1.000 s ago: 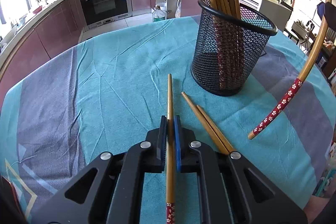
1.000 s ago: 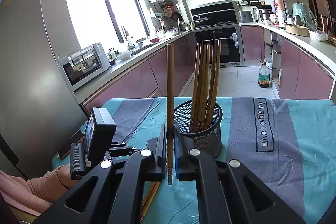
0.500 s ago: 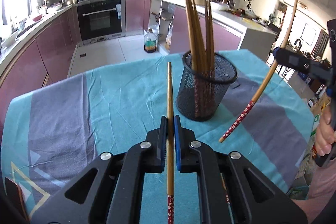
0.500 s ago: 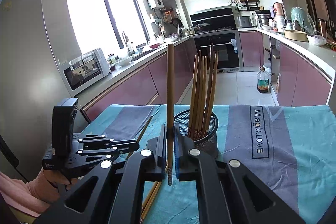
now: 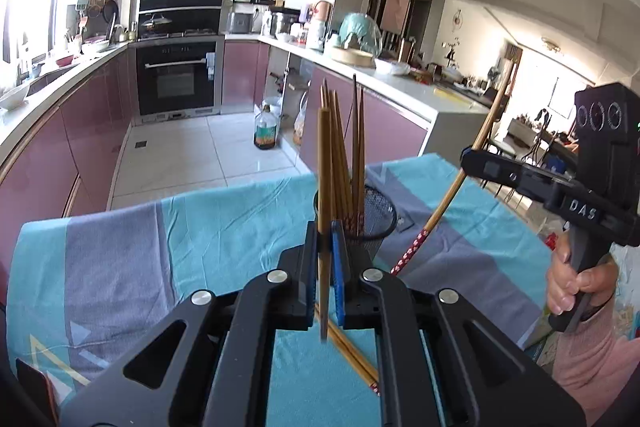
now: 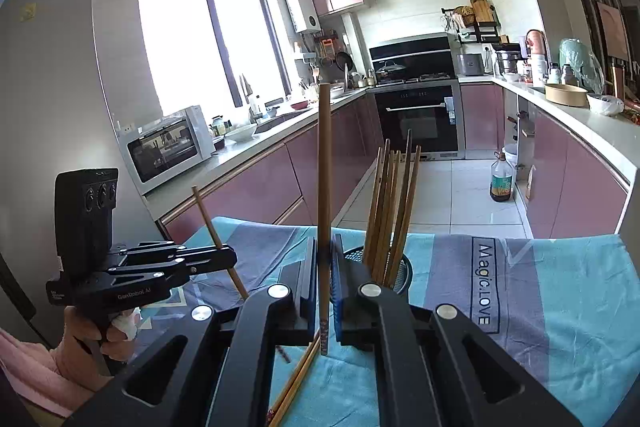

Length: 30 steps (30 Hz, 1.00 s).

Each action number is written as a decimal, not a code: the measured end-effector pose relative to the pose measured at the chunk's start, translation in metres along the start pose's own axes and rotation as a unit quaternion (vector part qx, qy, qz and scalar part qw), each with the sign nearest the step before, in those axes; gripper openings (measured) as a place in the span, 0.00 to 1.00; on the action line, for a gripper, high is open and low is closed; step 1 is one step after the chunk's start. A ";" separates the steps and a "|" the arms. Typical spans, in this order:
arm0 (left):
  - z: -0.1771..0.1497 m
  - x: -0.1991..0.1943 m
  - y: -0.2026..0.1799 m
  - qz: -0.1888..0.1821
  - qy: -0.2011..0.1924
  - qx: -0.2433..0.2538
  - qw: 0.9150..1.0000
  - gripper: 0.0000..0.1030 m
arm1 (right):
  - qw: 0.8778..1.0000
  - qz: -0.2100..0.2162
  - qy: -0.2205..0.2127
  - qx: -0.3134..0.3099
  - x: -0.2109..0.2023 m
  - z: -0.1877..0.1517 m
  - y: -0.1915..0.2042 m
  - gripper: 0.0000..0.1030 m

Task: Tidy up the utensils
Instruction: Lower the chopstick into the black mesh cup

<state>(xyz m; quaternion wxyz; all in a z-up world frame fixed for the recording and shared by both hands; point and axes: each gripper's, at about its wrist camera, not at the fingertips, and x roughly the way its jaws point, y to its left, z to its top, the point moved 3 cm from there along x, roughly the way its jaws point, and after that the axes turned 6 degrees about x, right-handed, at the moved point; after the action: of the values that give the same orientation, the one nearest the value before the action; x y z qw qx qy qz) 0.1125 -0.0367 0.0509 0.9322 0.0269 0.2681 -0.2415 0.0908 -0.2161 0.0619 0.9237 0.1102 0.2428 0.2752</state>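
My left gripper [image 5: 325, 267] is clamped on one bamboo chopstick [image 5: 323, 195], held near upright with the plain end up and the lower end hanging below the pads. My right gripper [image 6: 325, 279] is likewise closed on a second chopstick [image 6: 324, 187], also upright, its red patterned end [image 6: 323, 337] pointing down. From the left wrist view that same stick [image 5: 452, 195] slants across the frame with the patterned end lowest, which suits a pattern-down drop to match the sticks already stowed.

The black mesh holder [image 5: 378, 223] stands toward the far edge of the table, on the teal and grey cloth [image 5: 224, 223]. It already carries a bundle of chopsticks [image 6: 394, 211] leaning together, tips up. Both grippers are raised off the cloth, with the holder just beyond and between them; I judge this lift was needed to clear the standing sticks before lowering a new one inside the rim.

Two loose chopsticks [image 5: 352, 359] lie together on the cloth near the table's near edge, below my grippers, not yet collected.

Assessment: task partly done. The next step is likely to lower each held stick into the holder. Risk: the tall bundle crowds the mouth, and a held stick could knock it or tip the light holder.
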 end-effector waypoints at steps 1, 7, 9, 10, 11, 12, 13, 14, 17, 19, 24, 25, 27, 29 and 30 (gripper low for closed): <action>0.006 -0.004 0.001 -0.003 -0.009 -0.002 1.000 0.07 | 1.000 0.000 -0.003 -0.003 -0.001 0.003 0.001 0.05; 0.034 -0.020 0.001 -0.007 -0.048 0.001 0.999 0.07 | 1.000 0.000 -0.021 -0.017 -0.006 0.021 0.005 0.05; 0.042 -0.022 -0.001 -0.010 -0.055 0.003 0.998 0.07 | 0.999 -0.002 -0.026 -0.020 -0.006 0.028 0.005 0.05; 0.046 -0.024 -0.002 -0.013 -0.060 0.005 0.998 0.07 | 0.999 -0.002 -0.029 -0.021 -0.006 0.030 0.005 0.05; 0.049 -0.025 -0.003 -0.014 -0.064 0.006 0.998 0.07 | 0.999 -0.002 -0.031 -0.022 -0.006 0.033 0.005 0.05; 0.052 -0.026 -0.003 -0.016 -0.067 0.006 0.998 0.07 | 0.999 -0.002 -0.033 -0.024 -0.006 0.036 0.005 0.05; 0.056 -0.027 -0.003 -0.018 -0.070 0.006 0.997 0.07 | 0.999 -0.003 -0.036 -0.025 -0.006 0.038 0.005 0.05; 0.059 -0.027 -0.003 -0.020 -0.072 0.006 0.997 0.07 | 0.999 -0.003 -0.037 -0.026 -0.006 0.041 0.004 0.05; 0.068 -0.028 -0.003 -0.021 -0.078 0.005 0.997 0.07 | 0.999 -0.005 -0.041 -0.028 -0.005 0.047 0.003 0.05; 0.074 -0.027 -0.004 -0.025 -0.083 0.005 0.996 0.07 | 0.999 -0.007 -0.041 -0.027 -0.001 0.051 0.001 0.05; 0.089 -0.020 -0.008 -0.032 -0.091 0.007 0.995 0.07 | 0.999 -0.013 -0.040 -0.021 0.008 0.053 -0.003 0.05; 0.091 -0.018 -0.009 -0.036 -0.092 0.004 0.995 0.07 | 0.999 -0.015 -0.039 -0.019 0.011 0.053 -0.005 0.05; 0.096 -0.014 -0.009 -0.041 -0.094 0.000 0.995 0.07 | 0.999 -0.017 -0.037 -0.017 0.014 0.052 -0.006 0.05; 0.100 -0.009 -0.010 -0.044 -0.096 -0.003 0.994 0.07 | 0.999 -0.020 -0.033 -0.014 0.019 0.051 -0.009 0.05; 0.100 -0.006 -0.011 -0.045 -0.096 -0.004 0.994 0.07 | 0.999 -0.021 -0.031 -0.014 0.021 0.052 -0.009 0.05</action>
<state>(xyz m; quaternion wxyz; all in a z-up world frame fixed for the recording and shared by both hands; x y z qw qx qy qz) 0.1519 -0.0615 0.1405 0.9420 -0.0117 0.1796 -0.2834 0.1368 -0.2159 0.0952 0.9377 0.1010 0.2126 0.2555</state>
